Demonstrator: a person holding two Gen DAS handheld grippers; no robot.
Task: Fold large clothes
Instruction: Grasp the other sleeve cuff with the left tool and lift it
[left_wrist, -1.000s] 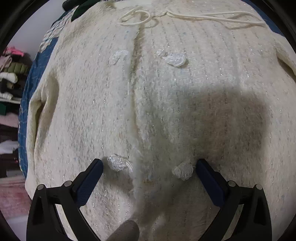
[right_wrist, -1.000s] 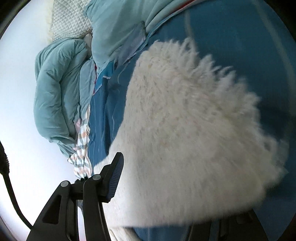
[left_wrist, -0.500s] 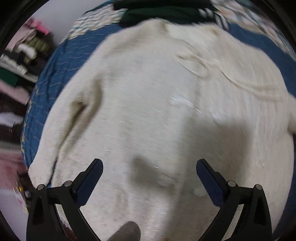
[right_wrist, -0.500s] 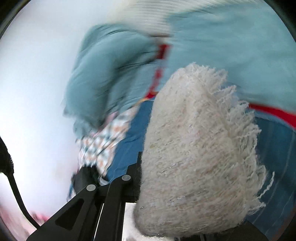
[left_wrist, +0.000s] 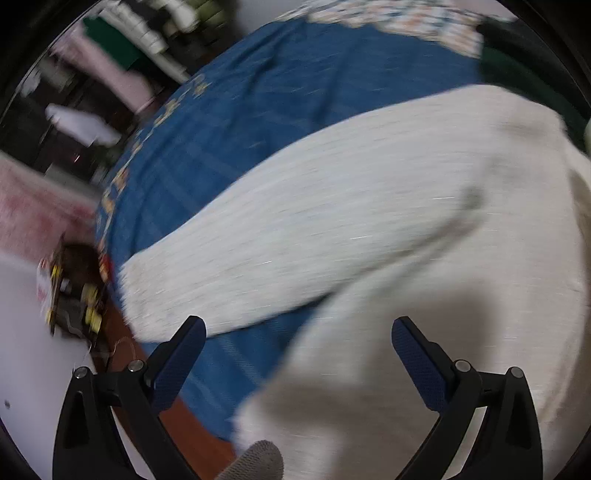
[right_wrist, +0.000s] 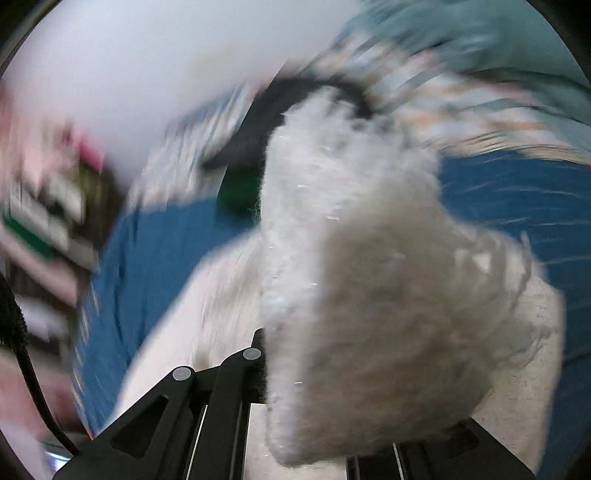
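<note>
With its jaws clamped together on a fringed fold of the cream cardigan (right_wrist: 369, 295), the right gripper (right_wrist: 269, 369) holds that fuzzy cloth bunched directly ahead of it, above the blue bedspread (right_wrist: 155, 258). Left gripper (left_wrist: 295, 354): jaws wide apart, empty, above the garment. One sleeve (left_wrist: 314, 236) lies flat on the bedspread, long axis running from upper right to cuff at lower left. Both views blurred.

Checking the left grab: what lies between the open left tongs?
In the left wrist view, left tongs frame blue bedspread and cream fuzzy knit cardigan, gripping neither.
</note>
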